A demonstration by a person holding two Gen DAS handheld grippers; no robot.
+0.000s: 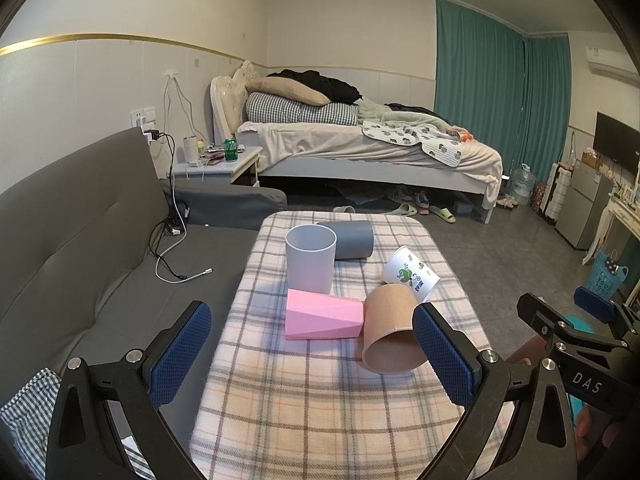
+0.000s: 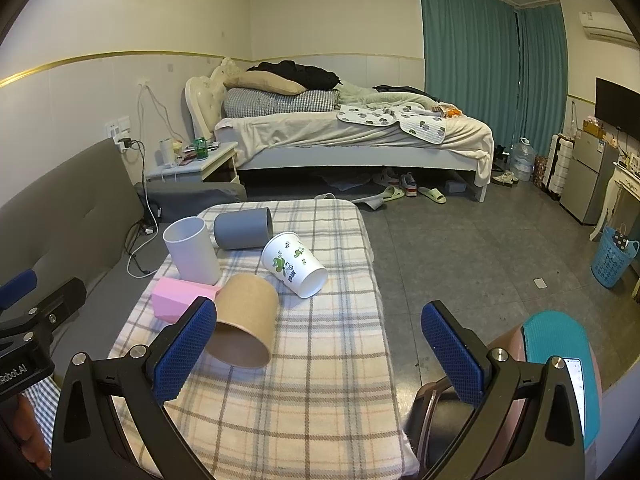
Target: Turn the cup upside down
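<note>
Stock on the plaid-covered table (image 1: 320, 420): 5 cups, none yet inverted as far as can be seen. Item 1, white cup (image 1: 311, 258), upright with mouth up, straight ahead of the left gripper (image 1: 312, 356) and beyond the pink one; the only cup standing, so likely the one to be flipped, though the task does not say which. Item 2, grey cup (image 1: 352, 239), on its side, touching or just behind the white cup. Item 3, pink faceted cup (image 1: 322, 320), on its side, just ahead of the left gripper, between its 2 pads. Item 4, brown paper cup (image 1: 390, 328), on its side with mouth toward the grippers, just beside the left gripper's right pad and just beside the right gripper's left pad. Item 5, printed paper cup (image 2: 294, 264), on its side, ahead of the right gripper (image 2: 316, 352) and beyond the brown cup. Both grippers: jaws spread wide, nothing between the pads, hovering at the near end of the table. Progress: no cup grasped, none lifted; the grasp, the turn and the set-down all remain.
</note>
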